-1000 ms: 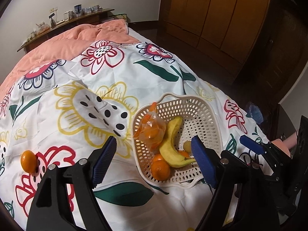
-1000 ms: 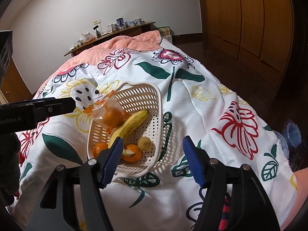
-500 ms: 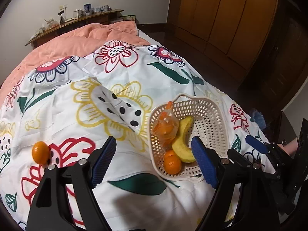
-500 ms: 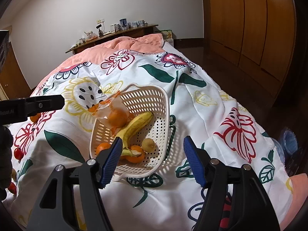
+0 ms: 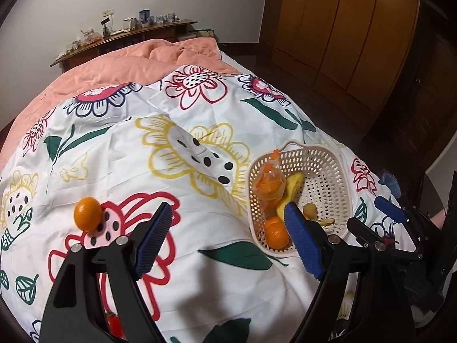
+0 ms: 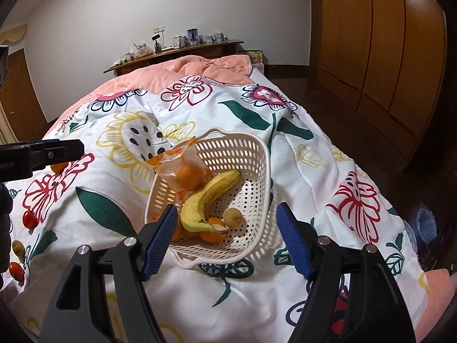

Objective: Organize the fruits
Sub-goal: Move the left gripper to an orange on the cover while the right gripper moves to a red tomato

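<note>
A cream plastic basket (image 6: pixel 257 154) (image 5: pixel 337 165) sits on the floral bedspread. It holds a banana (image 6: pixel 205 197), a bagged orange (image 6: pixel 187 173), loose oranges (image 5: pixel 275 233) and a small brownish fruit (image 6: pixel 232 215). A loose orange (image 5: pixel 87 213) lies on the bedspread left of the basket. My left gripper (image 5: pixel 228 240) is open and empty, hovering between that orange and the basket. My right gripper (image 6: pixel 225 238) is open and empty over the basket's near rim. Red tomatoes (image 6: pixel 29 219) and a brown fruit (image 6: pixel 17 248) lie at the bed's left edge.
The floral bedspread (image 5: pixel 200 143) covers the near half of the bed; a pink quilt (image 6: pixel 182 71) covers the far half. A cluttered wooden shelf (image 6: pixel 177 48) stands behind. Wooden wardrobe doors (image 6: pixel 385 43) line the right side.
My left gripper has swung left, so the basket has slid right in its view and the loose orange has come closer to centre. My right gripper has pulled back slightly. Both stay open.
</note>
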A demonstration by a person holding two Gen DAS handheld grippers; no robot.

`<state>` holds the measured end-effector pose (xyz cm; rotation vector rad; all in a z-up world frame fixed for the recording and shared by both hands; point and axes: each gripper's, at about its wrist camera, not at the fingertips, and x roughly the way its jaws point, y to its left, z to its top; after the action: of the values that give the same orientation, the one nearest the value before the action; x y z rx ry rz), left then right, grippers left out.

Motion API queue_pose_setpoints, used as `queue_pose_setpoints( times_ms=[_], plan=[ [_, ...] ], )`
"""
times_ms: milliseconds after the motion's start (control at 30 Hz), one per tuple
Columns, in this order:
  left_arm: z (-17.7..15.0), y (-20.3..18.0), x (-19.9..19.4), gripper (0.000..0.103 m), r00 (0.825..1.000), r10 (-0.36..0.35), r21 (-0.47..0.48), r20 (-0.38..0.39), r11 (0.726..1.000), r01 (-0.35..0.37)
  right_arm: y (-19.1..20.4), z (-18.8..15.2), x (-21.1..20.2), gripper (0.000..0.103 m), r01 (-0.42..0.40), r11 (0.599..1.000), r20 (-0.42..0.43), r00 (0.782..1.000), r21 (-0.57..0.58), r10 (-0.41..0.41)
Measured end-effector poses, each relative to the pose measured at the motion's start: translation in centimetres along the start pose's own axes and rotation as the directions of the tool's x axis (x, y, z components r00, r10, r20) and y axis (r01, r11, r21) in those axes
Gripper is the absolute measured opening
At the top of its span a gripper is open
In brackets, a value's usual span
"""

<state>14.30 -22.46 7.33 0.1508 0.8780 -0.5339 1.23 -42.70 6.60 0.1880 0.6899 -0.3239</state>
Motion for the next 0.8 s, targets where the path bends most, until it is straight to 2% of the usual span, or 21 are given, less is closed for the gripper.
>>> queue_pose_setpoints(
  times_ms=[300, 467, 800],
  plan=[
    [-1.0, 2.1, -1.8, 0.082, 1.0, 0.006, -0.043, 0.026, 0.999, -0.004, 1.4, 0.1, -0.4, 0.071, -0.01, 1.0, 0.0, 1.0, -0.029, 0.01],
    [-1.9, 3.5, -2.5, 0.082, 0.999, 0.042, -0.061, 0.034, 0.997, -0.04, 2.4, 0.1, -0.6, 0.071, -0.022, 0.999, -0.001, 1.0, -0.049, 0.022],
    [-3.5, 8.6, -5.7, 0.082, 0.994, 0.083, -0.164, 0.075, 0.984, -0.07, 4.4, 0.1, -0.9, 0.072, -0.08, 0.995, -0.019, 0.997, -0.067, 0.078]
  ],
)
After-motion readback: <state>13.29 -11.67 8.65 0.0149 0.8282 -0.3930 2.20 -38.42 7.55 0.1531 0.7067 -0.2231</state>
